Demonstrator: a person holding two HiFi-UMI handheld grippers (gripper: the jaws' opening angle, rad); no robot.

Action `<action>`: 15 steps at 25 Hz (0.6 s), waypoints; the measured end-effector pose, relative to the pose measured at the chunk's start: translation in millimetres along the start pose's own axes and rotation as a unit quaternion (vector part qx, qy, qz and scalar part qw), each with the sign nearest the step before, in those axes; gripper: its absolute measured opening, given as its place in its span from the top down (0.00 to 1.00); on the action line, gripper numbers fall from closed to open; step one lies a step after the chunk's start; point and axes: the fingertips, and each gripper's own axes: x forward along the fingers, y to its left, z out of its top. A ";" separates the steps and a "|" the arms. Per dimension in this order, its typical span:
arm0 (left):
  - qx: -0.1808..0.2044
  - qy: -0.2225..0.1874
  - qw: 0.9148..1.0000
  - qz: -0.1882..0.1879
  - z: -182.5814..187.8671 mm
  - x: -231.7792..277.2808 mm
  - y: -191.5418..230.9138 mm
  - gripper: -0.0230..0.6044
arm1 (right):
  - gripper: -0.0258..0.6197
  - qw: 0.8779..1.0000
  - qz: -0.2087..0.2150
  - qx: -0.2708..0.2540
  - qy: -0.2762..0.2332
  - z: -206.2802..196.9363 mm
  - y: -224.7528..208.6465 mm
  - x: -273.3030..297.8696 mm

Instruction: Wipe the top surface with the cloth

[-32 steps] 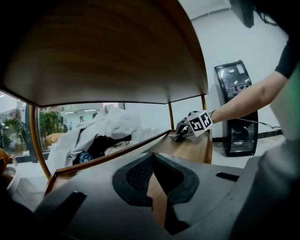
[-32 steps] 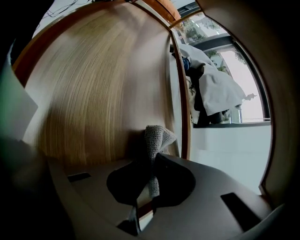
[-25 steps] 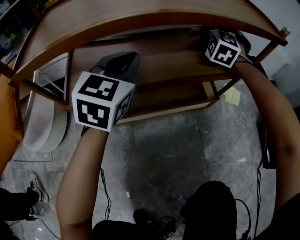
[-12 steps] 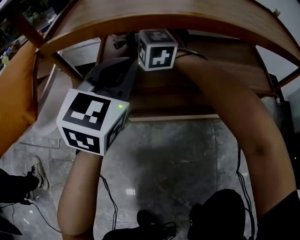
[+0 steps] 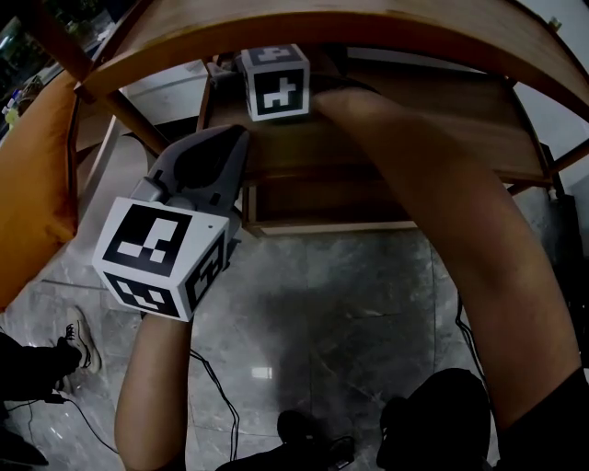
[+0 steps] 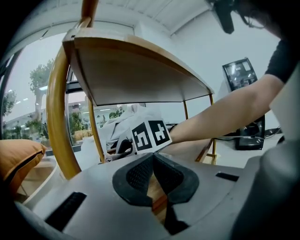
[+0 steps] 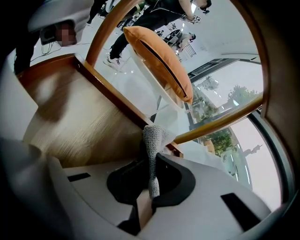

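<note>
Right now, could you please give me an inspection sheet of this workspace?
Surface: wooden shelf beneath the curved top board; bare wood where visible.
Job's things: grey cloth, pinched between the right gripper's jaws and sticking out past them.
Clutter: nothing seen.
Grippers: right gripper shut on the cloth, over the shelf; left gripper shut and empty, in front of the unit.
Cables: black cable lying on the floor.
Surroundings: grey stone floor; orange cushion at the left.

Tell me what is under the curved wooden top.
The right tongs sit over the lower shelf, shut on a grey cloth. In the head view, the top covers their tips and the cloth; only their marker cube shows.
</note>
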 end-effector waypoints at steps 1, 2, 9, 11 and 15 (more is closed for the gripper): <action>0.001 -0.001 1.000 -0.001 0.9 0.9 -0.8 0.95 | 0.91 1.000 0.006 -0.006 0.007 -2.3 1.0 -0.5; 0.002 -0.003 1.000 -0.002 2.0 2.2 -1.8 0.95 | 0.91 1.000 0.013 -0.011 0.015 -5.8 2.8 -1.5; 0.010 -0.012 1.000 -0.020 14.4 17.9 -20.9 0.95 | 0.91 0.997 0.042 0.007 0.063 -60.5 21.6 -19.0; 0.013 -0.013 1.000 -0.025 17.5 23.2 -27.0 0.95 | 0.91 0.996 0.045 0.014 0.075 -78.1 26.2 -26.4; 0.016 -0.013 0.999 -0.037 20.8 34.5 -42.2 0.95 | 0.91 0.994 0.048 0.025 0.093 -109.8 33.8 -43.3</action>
